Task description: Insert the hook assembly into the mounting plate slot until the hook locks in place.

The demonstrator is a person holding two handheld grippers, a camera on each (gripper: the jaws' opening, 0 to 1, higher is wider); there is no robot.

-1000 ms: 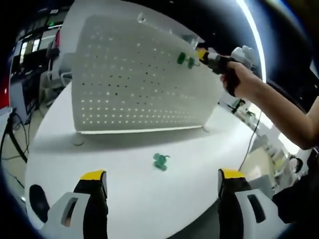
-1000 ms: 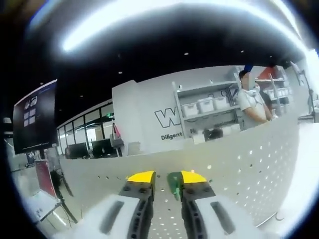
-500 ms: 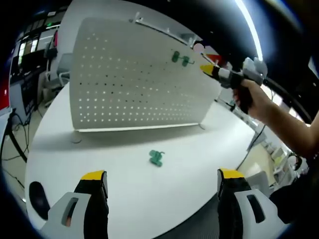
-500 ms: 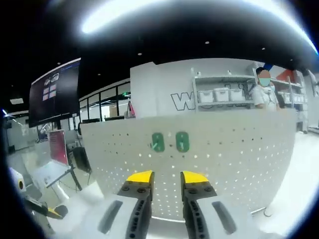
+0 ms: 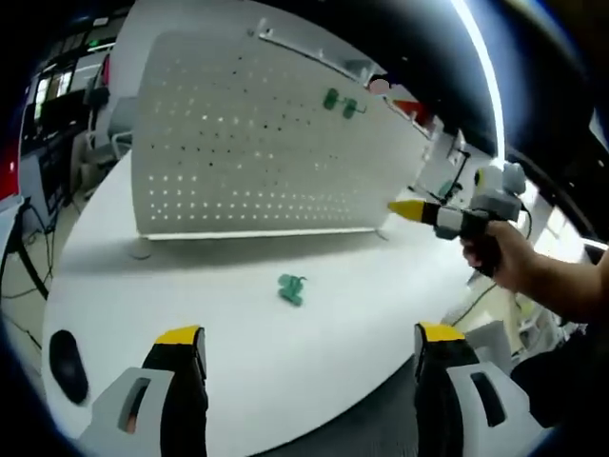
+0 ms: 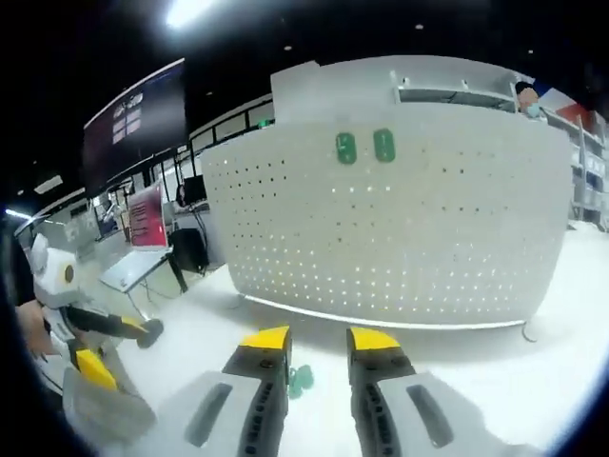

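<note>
Nearest in the left gripper view, the left gripper (image 5: pixel 309 347) is held low over the white table (image 5: pixel 190 305), its jaws spread wide and nothing between them. In the right gripper view, the right gripper (image 6: pixel 319 340) is seen with its yellow tips a narrow gap apart and nothing clamped; it is released, though only slightly parted. From the left gripper view it is seen at the right, held in a person's hand (image 5: pixel 509 257), pointing toward the board and well clear of it.

On the table, between the grippers and the board, a loose green hook assembly (image 5: pixel 290 288) is lying on its side. In the right gripper view the same piece (image 6: pixel 300 379) is partly hidden just beyond the jaw tips.

Farther off, the white perforated mounting plate (image 5: pixel 247 143) is standing upright near the table's far edge. Two green hooks (image 6: pixel 364 147) are already seated side by side near its top edge.

Judgement: one hook remains to be picked up and seated.

Risks noted:
- The loose piece is small and lies flat; a closing grip could skid it across the smooth table or catch it crooked, so its tabs would not line up with a slot.
- The plate stands on small feet; a hard push high up could tip or slide it.
- A partly seated hook could drop out when the grip is let go.
</note>
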